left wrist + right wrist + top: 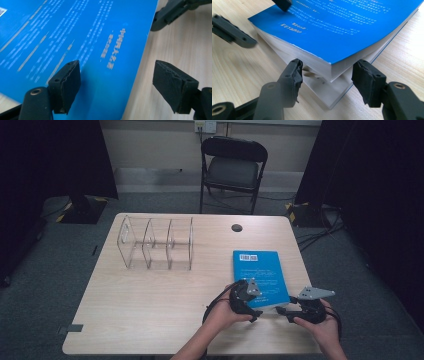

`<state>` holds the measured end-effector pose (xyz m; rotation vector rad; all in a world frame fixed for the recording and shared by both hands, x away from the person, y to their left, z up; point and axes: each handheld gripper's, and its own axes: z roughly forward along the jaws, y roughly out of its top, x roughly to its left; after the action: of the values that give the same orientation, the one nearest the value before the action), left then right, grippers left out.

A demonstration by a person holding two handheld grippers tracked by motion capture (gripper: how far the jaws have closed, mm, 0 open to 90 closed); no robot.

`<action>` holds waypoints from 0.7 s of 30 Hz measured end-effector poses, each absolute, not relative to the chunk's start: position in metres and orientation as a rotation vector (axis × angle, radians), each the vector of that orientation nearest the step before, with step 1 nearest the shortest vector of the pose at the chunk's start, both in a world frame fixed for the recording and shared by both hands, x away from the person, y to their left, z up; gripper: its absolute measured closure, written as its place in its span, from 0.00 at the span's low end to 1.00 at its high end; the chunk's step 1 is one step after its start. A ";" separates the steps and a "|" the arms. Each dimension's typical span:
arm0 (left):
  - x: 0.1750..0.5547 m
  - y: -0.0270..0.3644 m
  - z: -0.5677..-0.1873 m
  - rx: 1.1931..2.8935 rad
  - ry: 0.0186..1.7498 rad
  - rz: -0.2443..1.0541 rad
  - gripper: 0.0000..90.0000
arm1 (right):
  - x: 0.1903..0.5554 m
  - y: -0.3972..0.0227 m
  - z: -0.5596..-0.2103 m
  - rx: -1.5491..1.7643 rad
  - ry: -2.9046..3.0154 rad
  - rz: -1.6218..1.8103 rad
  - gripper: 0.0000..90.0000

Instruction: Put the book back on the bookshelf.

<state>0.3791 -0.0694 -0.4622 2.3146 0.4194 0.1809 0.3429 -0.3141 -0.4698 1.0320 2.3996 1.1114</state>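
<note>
On the pale wooden table (150,310), near its front right edge, lies the thick blue paperback book (259,276). The right gripper (327,75) pinches its lifted corner; the left gripper (116,82) gapes wide above the cover, gripping nothing.

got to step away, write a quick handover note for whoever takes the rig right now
Left gripper: open, hovering over the near corner of the blue book; one pad is above the cover, nothing gripped.
Right gripper: jaws either side of the book's near right corner, where the cover and top pages are lifted off the rest; whether the pads press on it cannot be told.
Book: lying flat on the table, right of centre, back cover up.
Clear rack: empty, at the far left of the table.
Done: corner raised.
Left: likely get a firm hold, lift the book and stand it in the rack.
</note>
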 end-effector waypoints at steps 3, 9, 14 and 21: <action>0.382 -0.076 -0.463 2.299 0.426 0.177 0.23 | 0.343 -0.314 -0.470 1.034 2.400 1.110 0.46; 0.385 -0.084 -0.464 2.318 0.403 0.196 0.20 | 0.343 -0.314 -0.469 1.044 2.394 1.114 0.46; 0.384 -0.088 -0.467 2.341 0.369 0.232 0.17 | 0.343 -0.313 -0.468 1.058 2.391 1.118 0.46; 0.383 -0.096 -0.468 2.363 0.361 0.290 0.16 | 0.343 -0.312 -0.467 1.063 2.382 1.122 0.46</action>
<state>0.3832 -0.0957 -0.4683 2.3627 0.3614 0.2903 0.3431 -0.3122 -0.4668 1.0631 2.3818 1.1217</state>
